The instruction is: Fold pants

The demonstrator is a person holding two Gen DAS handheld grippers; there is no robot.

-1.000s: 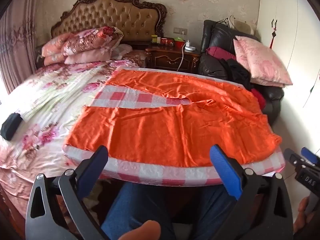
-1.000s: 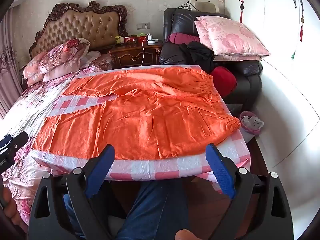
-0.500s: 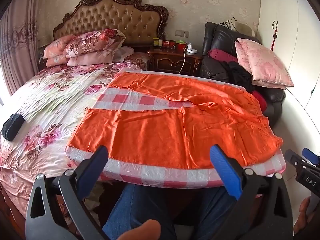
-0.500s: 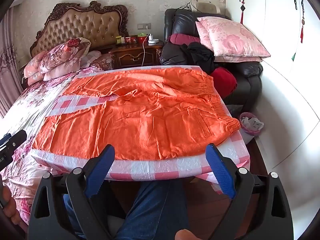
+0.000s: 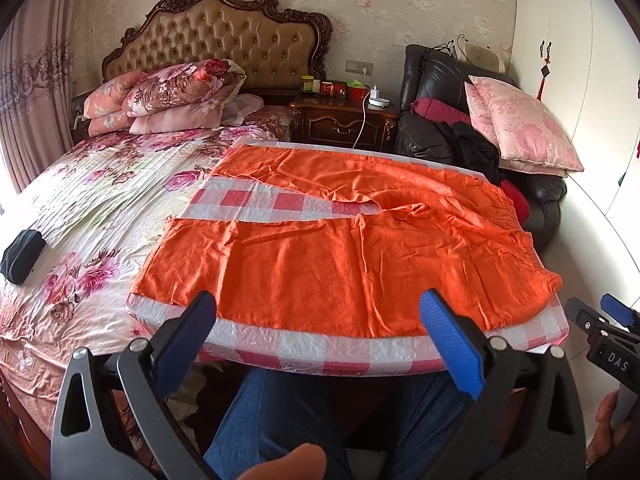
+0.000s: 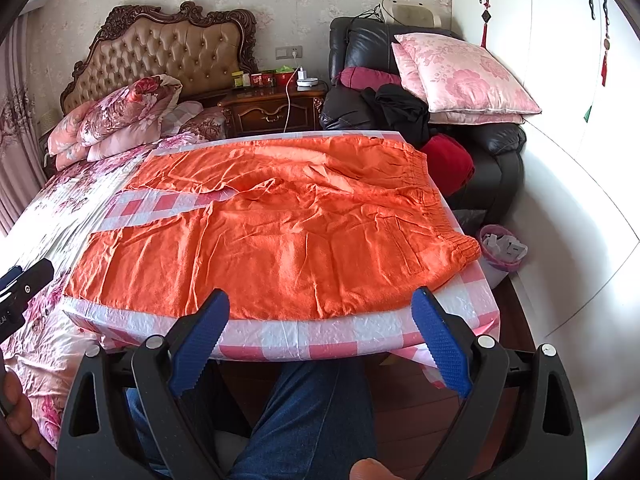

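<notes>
Below the near edge of the table (image 5: 344, 350), the left gripper (image 5: 320, 332) is held level over the person's jeans-clad legs (image 5: 276, 420), its blue-padded fingers (image 5: 450, 336) spread wide with nothing between them and touching nothing. Just off the table's near right corner, the right gripper (image 6: 320, 328) sits in the same low pose, fingers (image 6: 438, 340) equally wide apart and empty; only its tip shows in the left wrist view, at the right margin, with part of a hand (image 5: 608, 436) cut off below it.

Beyond both, the orange pants (image 6: 280, 232) lie spread flat on the checked tablecloth (image 6: 320, 334), waistband along the right edge, the two legs running toward the left edge with a strip of cloth showing between them. A floral bed (image 5: 100, 200) adjoins the table's left edge; a black armchair (image 6: 500, 148) with a pink pillow (image 6: 464, 76) stands past the far right corner.
</notes>
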